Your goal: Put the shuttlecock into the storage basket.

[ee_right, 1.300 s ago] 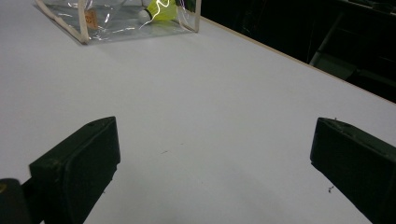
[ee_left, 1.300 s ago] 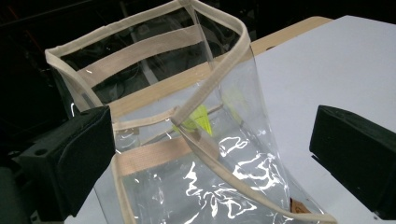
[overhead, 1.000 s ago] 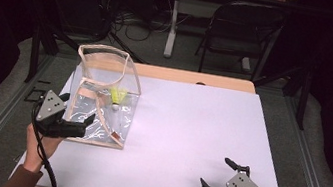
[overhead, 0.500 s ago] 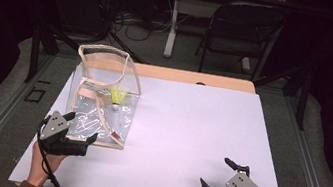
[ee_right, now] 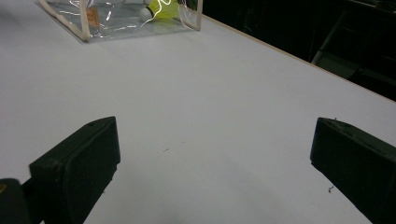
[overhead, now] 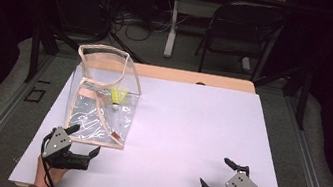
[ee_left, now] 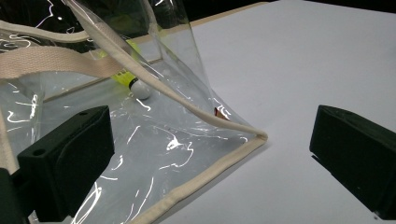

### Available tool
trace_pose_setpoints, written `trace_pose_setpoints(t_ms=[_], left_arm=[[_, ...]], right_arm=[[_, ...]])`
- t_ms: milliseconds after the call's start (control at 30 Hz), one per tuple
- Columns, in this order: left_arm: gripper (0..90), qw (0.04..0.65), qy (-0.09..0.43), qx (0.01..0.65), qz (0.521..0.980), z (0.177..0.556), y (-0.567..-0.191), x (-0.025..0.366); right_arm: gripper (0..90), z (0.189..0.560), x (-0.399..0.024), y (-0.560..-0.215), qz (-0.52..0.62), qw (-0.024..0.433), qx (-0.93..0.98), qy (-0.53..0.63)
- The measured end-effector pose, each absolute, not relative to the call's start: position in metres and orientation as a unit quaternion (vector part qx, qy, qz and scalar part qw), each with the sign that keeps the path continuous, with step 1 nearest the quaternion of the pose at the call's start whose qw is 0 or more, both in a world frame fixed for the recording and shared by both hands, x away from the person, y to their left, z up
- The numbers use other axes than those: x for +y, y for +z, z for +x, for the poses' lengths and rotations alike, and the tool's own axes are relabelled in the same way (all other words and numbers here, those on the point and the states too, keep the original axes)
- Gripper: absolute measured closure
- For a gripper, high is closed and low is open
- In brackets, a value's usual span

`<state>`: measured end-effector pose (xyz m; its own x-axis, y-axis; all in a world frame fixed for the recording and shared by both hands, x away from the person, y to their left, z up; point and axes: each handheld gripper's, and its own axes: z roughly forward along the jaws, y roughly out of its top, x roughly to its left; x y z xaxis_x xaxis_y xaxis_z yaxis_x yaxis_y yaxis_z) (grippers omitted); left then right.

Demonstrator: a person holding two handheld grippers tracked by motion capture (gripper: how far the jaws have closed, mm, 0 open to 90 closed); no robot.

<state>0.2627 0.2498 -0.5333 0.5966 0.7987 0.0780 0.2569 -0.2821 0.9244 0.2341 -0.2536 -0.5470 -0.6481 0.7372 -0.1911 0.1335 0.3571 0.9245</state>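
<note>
Left gripper (overhead: 79, 146): black body with a grey three-cornered plate, held by a hand at the near edge of the worktop, just short of the clear bag's near corner. Jaws wide apart, holding nothing. In the left gripper view one jaw overlaps the bag's front panel and the other stands over bare worktop beside the bag; whether either touches the bag cannot be told.

Right gripper (overhead: 218, 175): same build, well to the right of the bag, at the worktop's near edge. Jaws spread wide, empty, over bare worktop.

Worktop (overhead: 199, 129): flat, matt, pale lilac-white sheet, rectangular, with a light wooden strip showing along its far edge beyond the bag.

Clear bag (overhead: 95, 112): soft transparent plastic, glossy and creased with bright highlights, edged in cream woven binding. It stands upright on the worktop's left half, mouth open at the top, with a cream strap (ee_left: 51, 60) of webbing draped across it. Its near bottom corner (ee_left: 259, 136) rests on the worktop between the left gripper's jaws.

Shuttlecock (overhead: 116, 98): inside the bag, towards its far side, lying on the bag's floor. Yellow-green skirt, small rounded white cork tip (ee_left: 140, 89) pointing towards the bag's near edge.
</note>
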Motion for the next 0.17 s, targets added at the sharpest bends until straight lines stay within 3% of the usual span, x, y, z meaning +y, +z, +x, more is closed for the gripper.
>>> trace_pose_setpoints(t_ms=[167], left_arm=[[0.0,0.490,0.274,0.355,0.748,0.2629,-0.5380,0.2507]], right_arm=[[0.8,0.2343,-0.2541,-0.5471,0.285,0.307,0.764,0.491]])
